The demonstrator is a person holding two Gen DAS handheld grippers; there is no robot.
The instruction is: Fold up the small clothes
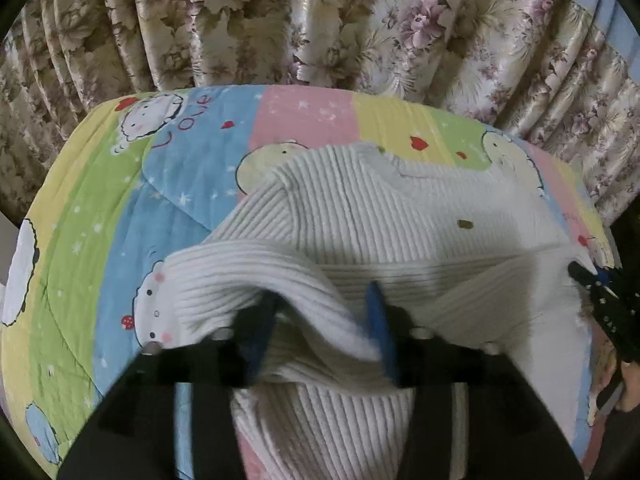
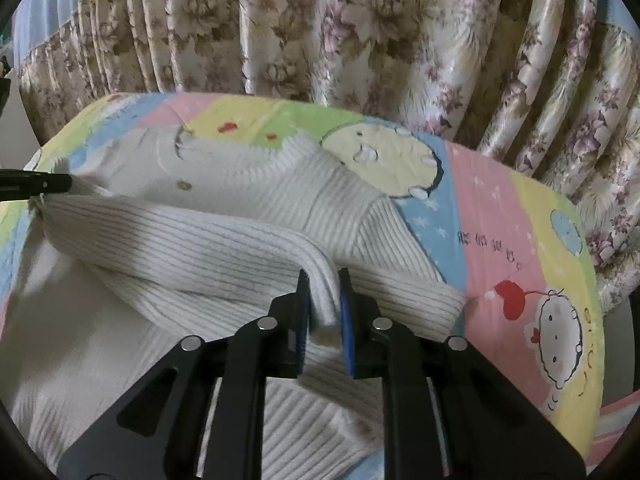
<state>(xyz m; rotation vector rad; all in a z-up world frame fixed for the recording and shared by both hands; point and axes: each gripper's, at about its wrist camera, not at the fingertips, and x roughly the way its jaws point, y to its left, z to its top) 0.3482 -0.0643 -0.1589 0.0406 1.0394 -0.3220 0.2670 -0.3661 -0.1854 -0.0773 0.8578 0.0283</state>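
A white ribbed knit sweater (image 1: 360,220) lies on a pastel cartoon quilt (image 1: 100,200); it also shows in the right wrist view (image 2: 200,240). My left gripper (image 1: 320,320) stands with its jaws apart around a raised fold of the sweater, which drapes over the left blue pad (image 1: 256,344). My right gripper (image 2: 324,304) is shut on a folded ribbed edge of the sweater, held between its blue pads (image 2: 347,332). The right gripper's tip shows at the right edge of the left wrist view (image 1: 600,292). The left gripper's tip shows at the left edge of the right wrist view (image 2: 36,186).
The quilt (image 2: 520,260) covers a small raised surface with rounded edges. Floral curtains (image 1: 320,20) hang close behind it, also in the right wrist view (image 2: 360,40). A small button (image 2: 184,186) sits on the sweater's front.
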